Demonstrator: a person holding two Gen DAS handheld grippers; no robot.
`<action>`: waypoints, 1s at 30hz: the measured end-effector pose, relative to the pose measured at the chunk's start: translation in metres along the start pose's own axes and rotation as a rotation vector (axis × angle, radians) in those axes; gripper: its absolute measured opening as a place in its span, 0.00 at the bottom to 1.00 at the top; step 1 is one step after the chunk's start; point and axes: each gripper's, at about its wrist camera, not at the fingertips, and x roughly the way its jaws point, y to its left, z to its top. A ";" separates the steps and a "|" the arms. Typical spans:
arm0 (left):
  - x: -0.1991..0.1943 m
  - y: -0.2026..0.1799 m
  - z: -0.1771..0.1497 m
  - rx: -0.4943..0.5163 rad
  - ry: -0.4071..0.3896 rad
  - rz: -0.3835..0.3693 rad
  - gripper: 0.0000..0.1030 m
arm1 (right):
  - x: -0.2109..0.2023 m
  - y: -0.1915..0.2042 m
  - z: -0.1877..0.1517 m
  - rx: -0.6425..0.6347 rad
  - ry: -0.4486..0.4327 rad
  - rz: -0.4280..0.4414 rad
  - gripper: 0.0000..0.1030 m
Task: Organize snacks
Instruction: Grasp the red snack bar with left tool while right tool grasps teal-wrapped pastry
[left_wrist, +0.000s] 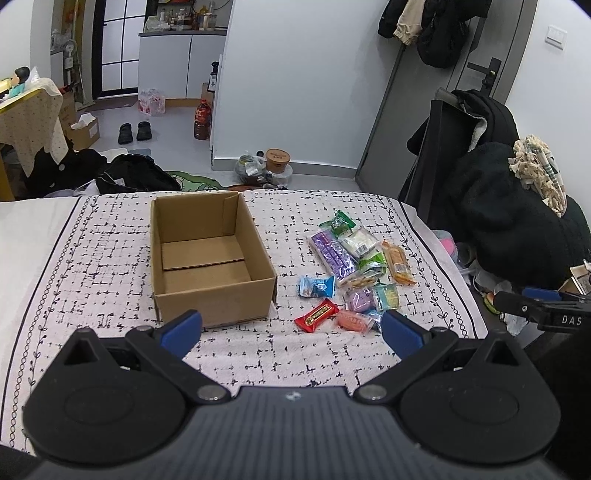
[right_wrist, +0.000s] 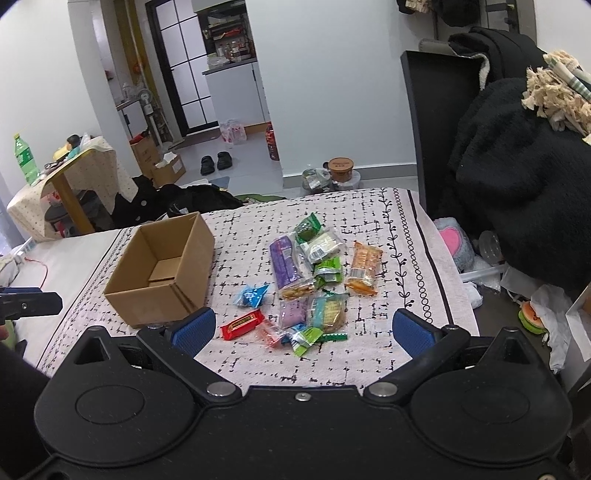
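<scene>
- Cardboard box (left_wrist: 207, 258): I see it standing open-topped on the patterned bedspread (left_wrist: 92, 258), left of the snacks. Only its bottom flaps show inside; in the right wrist view (right_wrist: 162, 273) the interior is only partly visible.
- Snack pile (left_wrist: 354, 266): I see the packets lying loose on the bedspread to the right of the box, apart from it, several overlapping one another.
- Long purple packet (right_wrist: 286, 264): lies at the pile's left side; a white packet (right_wrist: 323, 245) and a green packet (right_wrist: 308, 227) lie beside its far end.
- Orange packet (right_wrist: 364, 267): lies on the pile's right edge.
- Blue packet (left_wrist: 317, 287): lies between box and pile, separate from both.
- Red packet (left_wrist: 316, 315): nearest snack to me, beside a pink packet (left_wrist: 351, 320).
- Left gripper (left_wrist: 291, 332): I read the jaws as spread wide and holding nothing. It hovers over the near bedspread, its left blue pad (left_wrist: 183, 328) in front of the box's near wall and its right pad near the pink packet.
- Right gripper (right_wrist: 303, 332): jaws likewise spread wide, holding nothing. It hovers at the near edge of the pile, with the closest small packets lying between its pads (right_wrist: 195, 330).
</scene>
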 end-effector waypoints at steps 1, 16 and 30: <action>0.002 -0.001 0.001 0.000 -0.002 -0.001 1.00 | 0.002 -0.002 0.000 0.002 0.000 -0.004 1.00; 0.047 -0.016 0.012 0.007 0.009 0.001 0.99 | 0.039 -0.026 -0.005 0.030 0.038 -0.023 1.00; 0.093 -0.024 0.010 -0.035 0.029 -0.052 0.99 | 0.074 -0.039 -0.008 0.051 0.065 -0.035 1.00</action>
